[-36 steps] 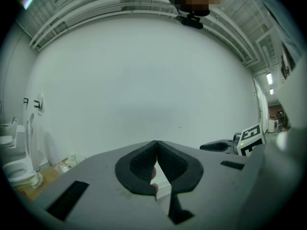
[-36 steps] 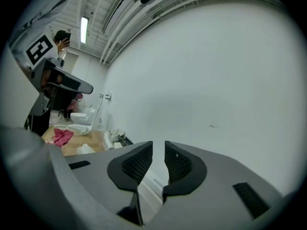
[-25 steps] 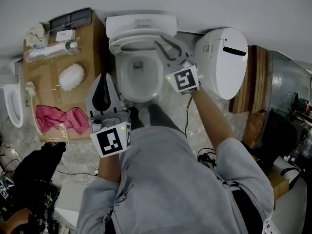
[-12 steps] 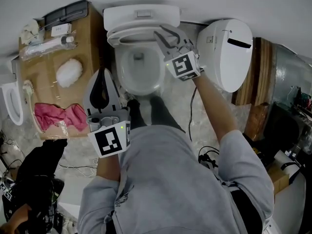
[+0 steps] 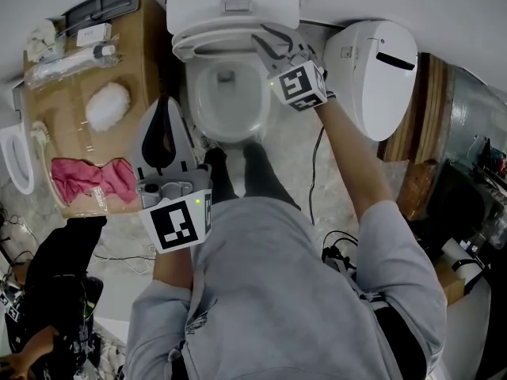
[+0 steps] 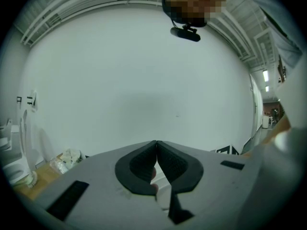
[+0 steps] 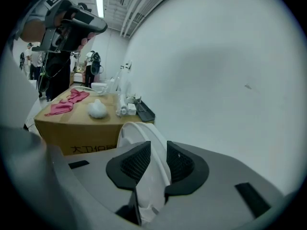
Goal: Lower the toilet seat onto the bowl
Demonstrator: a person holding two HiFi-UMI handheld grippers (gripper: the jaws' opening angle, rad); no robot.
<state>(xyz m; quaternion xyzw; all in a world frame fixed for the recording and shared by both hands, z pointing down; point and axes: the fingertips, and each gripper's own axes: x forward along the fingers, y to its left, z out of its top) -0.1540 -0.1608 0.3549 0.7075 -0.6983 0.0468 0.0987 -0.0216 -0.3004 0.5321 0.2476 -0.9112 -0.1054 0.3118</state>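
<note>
Close to me, my left gripper [image 5: 164,109] hangs with its jaws pressed together on nothing. Past it the toilet bowl [image 5: 192,105] lies open. At the bowl's back edge my right gripper [image 5: 268,44] pinches the toilet seat [image 5: 207,46], which stands up by the tank [image 5: 232,8]. I think all the lowering is left. The hinge is hidden.

White toilet seat [image 5: 194,47] upright, tilted over the open white bowl [image 5: 230,137]
</note>
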